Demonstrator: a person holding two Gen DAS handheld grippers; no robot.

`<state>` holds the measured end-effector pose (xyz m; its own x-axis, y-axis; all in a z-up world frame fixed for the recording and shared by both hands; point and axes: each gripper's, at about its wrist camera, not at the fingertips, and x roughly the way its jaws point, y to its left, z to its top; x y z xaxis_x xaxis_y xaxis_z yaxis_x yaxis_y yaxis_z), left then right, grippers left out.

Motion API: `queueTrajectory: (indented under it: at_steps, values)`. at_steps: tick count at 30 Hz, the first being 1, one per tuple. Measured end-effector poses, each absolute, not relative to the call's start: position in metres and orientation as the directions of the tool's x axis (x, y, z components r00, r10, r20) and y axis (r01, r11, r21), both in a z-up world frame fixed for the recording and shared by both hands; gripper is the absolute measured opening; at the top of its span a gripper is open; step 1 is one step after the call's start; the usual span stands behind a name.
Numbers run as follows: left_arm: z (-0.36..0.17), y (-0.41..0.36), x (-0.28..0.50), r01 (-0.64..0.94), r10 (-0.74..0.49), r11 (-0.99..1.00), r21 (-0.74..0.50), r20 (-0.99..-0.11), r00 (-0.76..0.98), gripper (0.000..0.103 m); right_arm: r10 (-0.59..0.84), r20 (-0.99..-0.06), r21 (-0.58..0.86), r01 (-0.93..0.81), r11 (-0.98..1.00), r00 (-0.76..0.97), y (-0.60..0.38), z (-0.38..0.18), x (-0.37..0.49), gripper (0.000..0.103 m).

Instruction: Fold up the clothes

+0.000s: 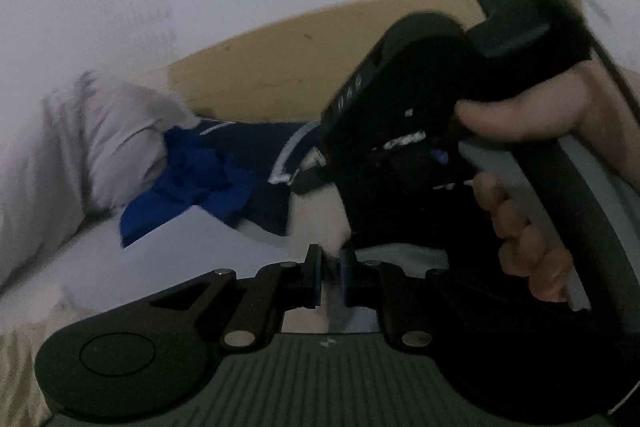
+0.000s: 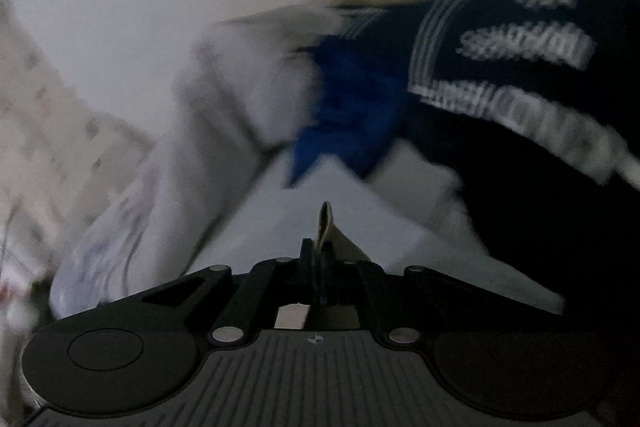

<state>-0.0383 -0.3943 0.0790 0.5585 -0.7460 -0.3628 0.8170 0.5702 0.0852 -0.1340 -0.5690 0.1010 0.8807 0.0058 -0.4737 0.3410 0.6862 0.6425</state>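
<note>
- A white surface [image 1: 200,267], probably a bed sheet, is lying under everything, with a tan board [image 1: 280,67] standing behind it against a pale wall.
- A heap of clothes is sitting at the far side of the sheet: a pale grey garment [image 1: 92,147] is slumping to the left, touching a bright blue piece [image 1: 192,183], and a navy garment with white stripes and lettering [image 2: 500,59] is lying to the right of that. Both views are blurring, so the lettering is not legible.
- The right gripper [image 2: 320,259] is showing in the left wrist view as a black body held in the person's right hand [image 1: 532,155], crossing just in front of the left one.
- Its jaws are pressing together on a thin beige cloth edge [image 2: 326,223], which is sticking up between them; which garment this edge belongs to I cannot tell.
- The left gripper [image 1: 330,279] is hovering low over the sheet with its jaws standing slightly apart, a narrow gap between them and nothing clearly pinched.
- Judging risks: the pinched edge is narrow, so a quick pull may be slipping it free; the two grippers are working very near each other and may be colliding; and dragging cloth across the heap may be catching the blue piece and undoing the fold.
</note>
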Motion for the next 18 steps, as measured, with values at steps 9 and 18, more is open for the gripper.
queueTrajectory:
  at_steps: [9, 18]
  values:
    - [0.134, -0.252, 0.022, 0.662, -0.683, 0.727, -0.18, -0.28, 0.674, 0.012, 0.198, -0.423, 0.553, 0.078, 0.83, 0.884, -0.449, 0.176, -0.029, 0.003]
    - [0.129, -0.061, 0.075, 0.393, -0.494, 0.858, -0.329, -0.327, 0.805, 0.012, 0.434, -0.479, 0.495, -0.174, 0.851, 0.763, -0.267, 0.174, 0.106, 0.003]
